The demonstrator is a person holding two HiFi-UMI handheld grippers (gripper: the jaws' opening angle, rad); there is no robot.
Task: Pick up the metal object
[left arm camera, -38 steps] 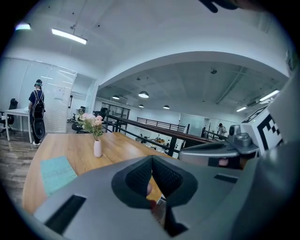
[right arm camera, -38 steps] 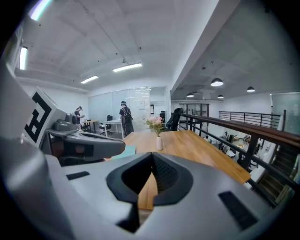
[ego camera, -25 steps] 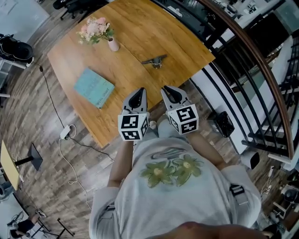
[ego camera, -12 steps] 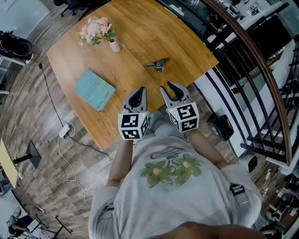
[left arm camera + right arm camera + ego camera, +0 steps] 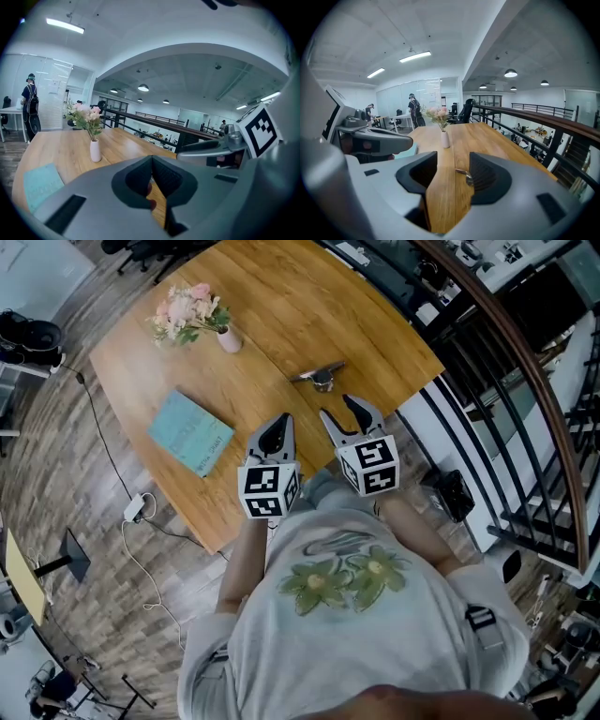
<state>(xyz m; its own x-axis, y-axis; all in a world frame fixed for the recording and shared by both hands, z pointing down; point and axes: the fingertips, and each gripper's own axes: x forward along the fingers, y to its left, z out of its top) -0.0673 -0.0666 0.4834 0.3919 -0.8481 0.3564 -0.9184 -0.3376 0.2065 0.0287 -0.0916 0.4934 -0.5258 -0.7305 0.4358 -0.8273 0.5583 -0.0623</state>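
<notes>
Your right gripper [image 5: 339, 409] sits just right of centre in the head view, jaws spreading wider as it noses out over the near edge of the wooden table [image 5: 281, 306]. Nothing is between them yet. The metal object [image 5: 322, 377] lies just above those tips in the frame, alone on bare wood, so you look lined up for the reach. Your left gripper [image 5: 278, 423] hangs beside it, jaws pressed together, likely held back as the spare. Up and to the left are a teal book [image 5: 192, 433] and a vase of flowers [image 5: 228, 338], both well apart from the target.

Over to the left gripper view: jaws meet in a tight seam, empty. Vase and book show at left, but the metal object doesn't show, your other gripper filling the right side where it would be.

Now the right gripper view: the gap is wide, and the object shows through it, close to the right-hand jaw, still out ahead on the table and untouched. It's small and shiny, and what kind of thing it is I can't make out
</notes>
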